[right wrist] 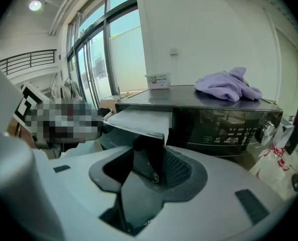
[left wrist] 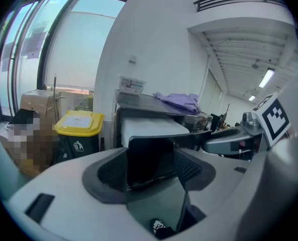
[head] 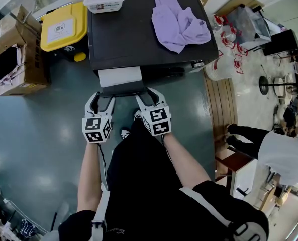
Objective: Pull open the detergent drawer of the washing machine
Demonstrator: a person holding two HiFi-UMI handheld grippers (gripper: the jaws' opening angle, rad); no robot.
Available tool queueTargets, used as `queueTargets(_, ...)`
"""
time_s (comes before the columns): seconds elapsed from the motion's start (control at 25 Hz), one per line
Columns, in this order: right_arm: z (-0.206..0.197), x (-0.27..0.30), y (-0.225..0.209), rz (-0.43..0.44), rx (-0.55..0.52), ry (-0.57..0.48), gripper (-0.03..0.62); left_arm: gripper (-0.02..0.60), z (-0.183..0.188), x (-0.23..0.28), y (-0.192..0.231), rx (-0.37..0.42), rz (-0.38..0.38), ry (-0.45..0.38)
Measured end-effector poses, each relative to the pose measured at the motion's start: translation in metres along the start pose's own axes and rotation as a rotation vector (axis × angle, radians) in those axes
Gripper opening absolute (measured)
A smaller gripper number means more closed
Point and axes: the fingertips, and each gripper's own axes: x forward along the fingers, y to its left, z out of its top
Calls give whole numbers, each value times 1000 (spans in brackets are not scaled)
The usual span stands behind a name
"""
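Note:
The black washing machine stands ahead of me. Its detergent drawer is pulled out toward me, white inside, with a dark front panel. My left gripper is shut on the panel's left end, and my right gripper is shut on its right end. In the left gripper view the dark panel fills the gap of the left gripper. In the right gripper view the panel's end sits between the pads of the right gripper, with the white drawer behind it.
A purple cloth and a white lidded box lie on the machine's top. A yellow-lidded bin and a cardboard box stand to its left. A person stands at the far right beyond a wooden strip.

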Motion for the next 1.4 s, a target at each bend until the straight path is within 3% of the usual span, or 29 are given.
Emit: queueTargets(1.4,-33,-33,20,-28,27,13,184,272,-25,-36,-20,11,-3,14)
